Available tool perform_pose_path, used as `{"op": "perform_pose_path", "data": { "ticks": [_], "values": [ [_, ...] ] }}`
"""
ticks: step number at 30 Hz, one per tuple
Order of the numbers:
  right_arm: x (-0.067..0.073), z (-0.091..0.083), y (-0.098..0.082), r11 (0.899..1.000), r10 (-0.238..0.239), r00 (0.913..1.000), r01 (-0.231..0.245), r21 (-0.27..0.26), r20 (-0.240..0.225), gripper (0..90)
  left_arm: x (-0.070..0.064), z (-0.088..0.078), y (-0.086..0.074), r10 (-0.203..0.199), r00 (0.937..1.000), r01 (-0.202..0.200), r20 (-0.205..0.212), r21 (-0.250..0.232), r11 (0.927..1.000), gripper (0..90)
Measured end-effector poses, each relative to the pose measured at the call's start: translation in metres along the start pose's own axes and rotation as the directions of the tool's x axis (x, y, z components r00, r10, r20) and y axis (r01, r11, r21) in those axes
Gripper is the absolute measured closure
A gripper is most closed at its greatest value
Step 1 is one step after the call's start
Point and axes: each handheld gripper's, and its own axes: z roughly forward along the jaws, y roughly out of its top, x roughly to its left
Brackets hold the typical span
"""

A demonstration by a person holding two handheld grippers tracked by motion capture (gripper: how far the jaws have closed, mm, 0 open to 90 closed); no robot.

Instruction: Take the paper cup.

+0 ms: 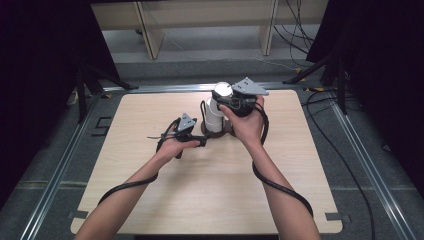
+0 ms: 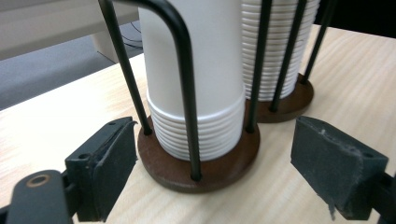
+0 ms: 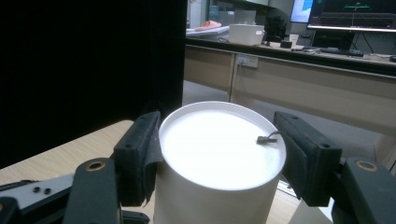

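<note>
We are lifting the top white paper cup (image 3: 219,154), clamped in the right gripper (image 1: 231,104), off the stack near the worktop's far edge, pulling straight up while the left gripper (image 2: 215,163), released, is flanking the brown wooden base (image 2: 205,170).

High view: table (image 1: 210,200) evenly lit from above, soft short shadows under forearms; both sides of frame fall into near black. Picture slightly soft, little grain.

Left gripper view: bright, diffuse light; paper cup stack (image 2: 196,70) sharp, near jaws at bottom corners slightly soft.

Right gripper view: cup bottom (image 3: 219,144) overexposed, white glare hides detail; upper left black; background desks at upper right mildly blurred.
</note>
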Motion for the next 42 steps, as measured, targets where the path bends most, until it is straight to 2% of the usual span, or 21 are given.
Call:
{"op": "perform_pose_path", "data": {
  "ticks": [1, 10, 11, 16, 19, 20, 21, 24, 26, 27, 28, 30, 31, 33, 36, 37, 39, 42],
  "values": [
    [0.001, -0.003, -0.001, 1.000, 0.028, 0.9996, -0.028, 0.015, -0.007, 35.1, -0.001, -0.003, 0.000, 0.000, 1.0000, 0.001, 0.005, -0.004, 1.0000, 13.9],
    [0.001, -0.021, -0.009, 1.000, 0.023, 0.9996, -0.023, 0.003, -0.019, 35.1, -0.012, -0.029, 0.002, 0.006, 0.9999, -0.005, 0.015, -0.034, 0.9994, 13.9],
    [0.003, -0.023, -0.010, 0.999, 0.039, 0.9989, -0.039, 0.008, -0.025, 35.1, -0.014, -0.035, 0.002, 0.011, 0.9998, -0.010, 0.019, -0.041, 0.9991, 13.9],
    [0.004, -0.036, -0.017, 0.999, 0.041, 0.9988, -0.041, 0.013, -0.026, 35.1, -0.019, -0.052, -0.002, 0.018, 0.9995, -0.016, 0.028, -0.041, 0.9990, 13.9],
    [0.004, -0.045, -0.028, 0.998, 0.069, 0.9974, -0.068, 0.013, -0.021, 35.1, -0.023, -0.067, -0.010, 0.017, 0.9993, -0.015, 0.035, -0.045, 0.9989, 13.9],
    [0.004, -0.045, -0.028, 0.998, 0.069, 0.9974, -0.068, 0.013, -0.021, 35.1, -0.023, -0.067, -0.010, 0.017, 0.9993, -0.015, 0.035, -0.045, 0.9989, 13.9],
    [0.003, -0.048, -0.030, 0.999, 0.046, 0.9988, -0.046, 0.015, -0.013, 35.1, -0.025, -0.072, -0.012, 0.015, 0.9993, -0.013, 0.034, -0.045, 0.9989, 13.9],
    [0.005, -0.058, -0.042, 0.995, 0.097, 0.9950, -0.096, 0.034, -0.026, 35.1, -0.027, -0.086, -0.018, 0.011, 0.9996, -0.009, 0.028, -0.054, 0.9985, 13.9],
    [0.004, -0.058, -0.045, 0.995, 0.097, 0.9948, -0.097, 0.027, -0.028, 35.1, -0.027, -0.089, -0.020, 0.010, 0.9995, -0.008, 0.029, -0.060, 0.9982, 13.9],
    [0.004, -0.062, -0.047, 0.993, 0.114, 0.9933, -0.113, 0.041, -0.021, 35.1, -0.027, -0.093, -0.021, 0.008, 0.9995, -0.006, 0.029, -0.062, 0.9981, 14.0],
    [0.003, -0.065, -0.050, 0.993, 0.111, 0.9936, -0.110, 0.046, -0.020, 35.1, -0.028, -0.096, -0.021, 0.008, 0.9995, -0.006, 0.032, -0.069, 0.9976, 14.0],
    [0.002, -0.069, -0.054, 0.991, 0.126, 0.9918, -0.125, 0.036, -0.018, 35.1, -0.028, -0.100, -0.019, 0.042, 0.9988, -0.040, 0.025, -0.078, 0.9962, 14.0],
    [0.002, -0.071, -0.055, 0.992, 0.122, 0.9925, -0.122, 0.031, 0.002, 35.1, -0.029, -0.102, -0.019, 0.037, 0.9989, -0.034, 0.029, -0.089, 0.9954, 14.0],
    [0.002, -0.076, -0.058, 0.989, 0.147, 0.9891, -0.147, 0.032, -0.001, 35.1, -0.030, -0.103, -0.018, 0.039, 0.9988, -0.036, 0.030, -0.104, 0.9940, 13.9],
    [0.002, -0.082, -0.060, 0.991, 0.132, 0.9912, -0.132, 0.020, 0.010, 35.1, -0.032, -0.104, -0.017, 0.035, 0.9988, -0.032, 0.033, -0.096, 0.9949, 13.9],
    [0.004, -0.083, -0.061, 0.988, 0.153, 0.9882, -0.153, 0.021, 0.013, 35.1, -0.033, -0.104, -0.017, 0.037, 0.9988, -0.033, 0.033, -0.094, 0.9950, 13.9],
    [0.005, -0.085, -0.063, 0.987, 0.159, 0.9872, -0.159, 0.028, 0.005, 35.1, -0.035, -0.102, -0.017, 0.037, 0.9986, -0.033, 0.038, -0.105, 0.9939, 13.9],
    [0.005, -0.085, -0.064, 0.991, 0.135, 0.9908, -0.135, 0.019, 0.009, 35.1, -0.039, -0.105, -0.017, 0.037, 0.9986, -0.033, 0.038, -0.104, 0.9941, 13.8]
  ]
}}
